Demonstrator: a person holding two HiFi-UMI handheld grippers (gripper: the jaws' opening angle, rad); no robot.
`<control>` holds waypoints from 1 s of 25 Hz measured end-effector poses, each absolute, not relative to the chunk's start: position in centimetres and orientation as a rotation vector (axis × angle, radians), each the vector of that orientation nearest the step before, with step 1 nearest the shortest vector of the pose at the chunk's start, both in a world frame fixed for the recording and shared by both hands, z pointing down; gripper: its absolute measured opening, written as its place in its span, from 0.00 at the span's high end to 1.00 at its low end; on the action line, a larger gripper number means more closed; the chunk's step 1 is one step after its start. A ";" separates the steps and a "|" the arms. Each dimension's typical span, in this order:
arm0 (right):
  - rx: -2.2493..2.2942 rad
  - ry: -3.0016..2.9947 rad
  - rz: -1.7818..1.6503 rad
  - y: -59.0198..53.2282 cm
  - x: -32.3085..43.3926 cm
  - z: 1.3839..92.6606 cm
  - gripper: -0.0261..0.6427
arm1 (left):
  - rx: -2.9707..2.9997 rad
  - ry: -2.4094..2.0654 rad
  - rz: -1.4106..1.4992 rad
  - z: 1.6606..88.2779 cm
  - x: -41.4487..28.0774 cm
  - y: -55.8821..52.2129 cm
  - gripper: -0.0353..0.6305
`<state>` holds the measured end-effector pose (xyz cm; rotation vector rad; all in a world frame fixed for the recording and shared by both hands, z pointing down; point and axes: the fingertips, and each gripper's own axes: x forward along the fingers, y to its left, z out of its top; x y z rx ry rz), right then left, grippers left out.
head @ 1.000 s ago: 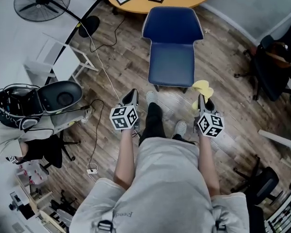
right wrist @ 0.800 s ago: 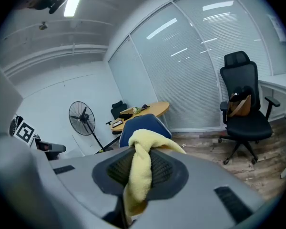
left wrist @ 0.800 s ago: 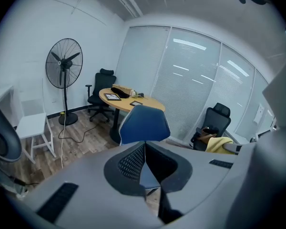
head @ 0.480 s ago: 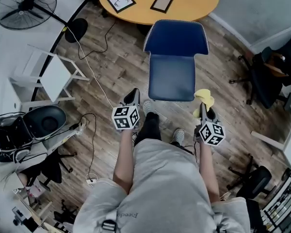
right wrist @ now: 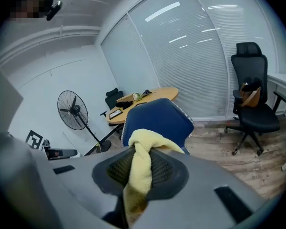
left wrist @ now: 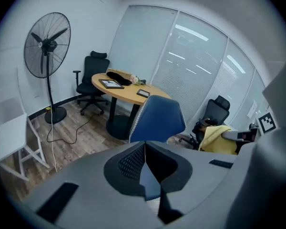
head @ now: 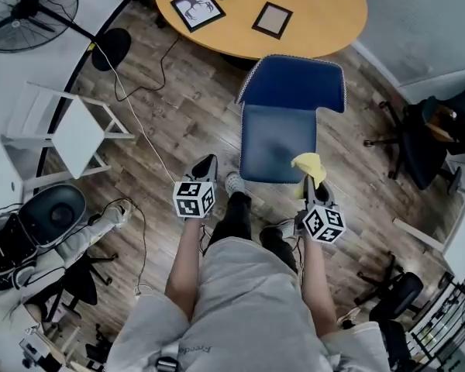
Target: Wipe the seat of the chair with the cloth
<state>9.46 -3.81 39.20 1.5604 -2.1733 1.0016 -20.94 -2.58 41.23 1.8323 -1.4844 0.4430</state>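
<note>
Head view: right gripper (head: 309, 181) was clamped on the yellow cloth (head: 309, 165), which sat over the front right corner of the blue chair's seat (head: 277, 138). From above I couldn't tell whether cloth and seat touched. Left gripper (head: 205, 162) had its jaws together with nothing between them, over the floor just left of the seat's front edge.

Right gripper view: the cloth (right wrist: 144, 142) was bunched between the pads, its tail running down out of frame. It and the jaws hid the seat, so only the backrest (right wrist: 157, 116) showed. Left gripper view also gave backrest (left wrist: 157, 120) only, with the cloth (left wrist: 217, 137) at centre right.

Only the head view showed the seat surface. The round table (head: 318, 22) sat just behind the backrest and the black office chair (head: 426, 130) was well apart at the right edge. A floor cable (head: 143, 134) ran at left.
</note>
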 end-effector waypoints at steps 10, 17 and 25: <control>1.638 -2.130 1.067 -9.4 6.4 45.2 0.86 | 1.929 -1.344 0.500 45.9 -18.8 -9.0 0.91; 1.599 -2.137 1.119 -12.3 6.3 49.3 0.86 | 1.905 -1.299 0.513 50.1 -16.1 -10.5 0.91; 1.563 -2.176 1.086 -17.4 5.9 55.3 0.86 | 1.840 -1.330 0.526 55.7 -16.0 -12.4 0.91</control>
